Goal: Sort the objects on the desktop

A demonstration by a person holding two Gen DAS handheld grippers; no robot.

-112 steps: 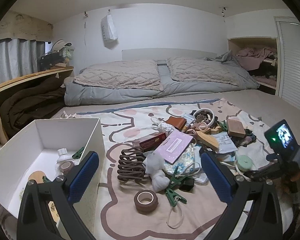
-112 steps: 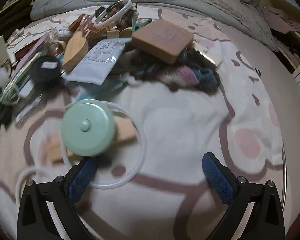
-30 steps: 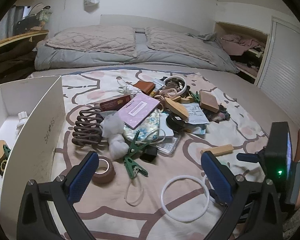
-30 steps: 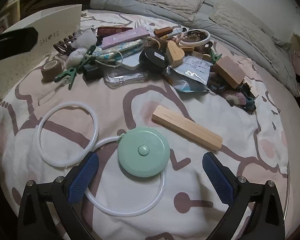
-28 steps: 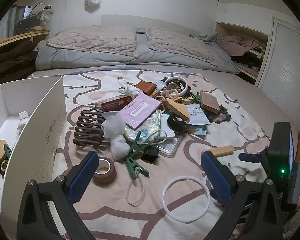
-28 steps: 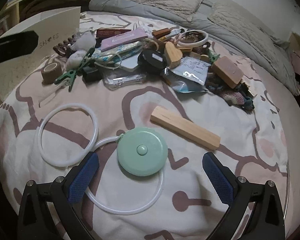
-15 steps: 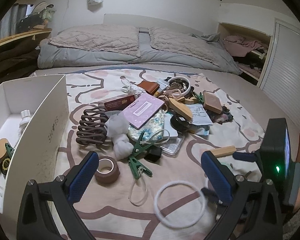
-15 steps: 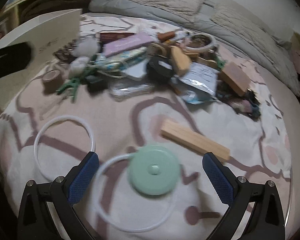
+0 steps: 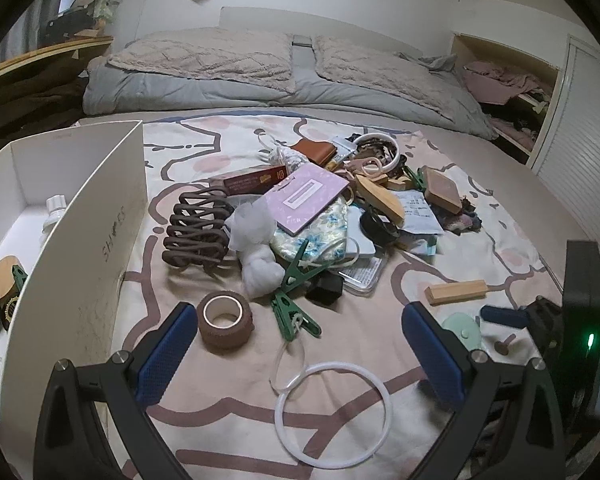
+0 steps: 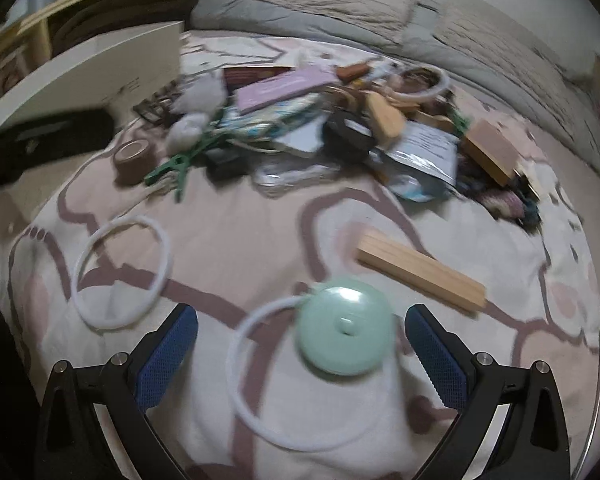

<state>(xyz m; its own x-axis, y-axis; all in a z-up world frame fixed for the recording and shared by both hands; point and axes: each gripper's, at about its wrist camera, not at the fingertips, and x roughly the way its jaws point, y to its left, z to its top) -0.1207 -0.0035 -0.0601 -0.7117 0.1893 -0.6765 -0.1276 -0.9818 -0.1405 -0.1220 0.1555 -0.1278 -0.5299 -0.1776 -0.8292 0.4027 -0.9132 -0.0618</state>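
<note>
Your right tool (image 10: 300, 344) wide, empty; green disc (image 10: 346, 330) now bottom centre between fingers, earlier left of centre; grab looks lined up; your left tool (image 9: 296, 356) wide, empty; white box (image 9: 80, 216) upper left awaits.

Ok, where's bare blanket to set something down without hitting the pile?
Bare blanket lies between the white ring, the brown tape roll and the wooden block. Another strip runs beside the white box, behind the brown hair claw. The middle heap around the purple card is crowded.
</note>
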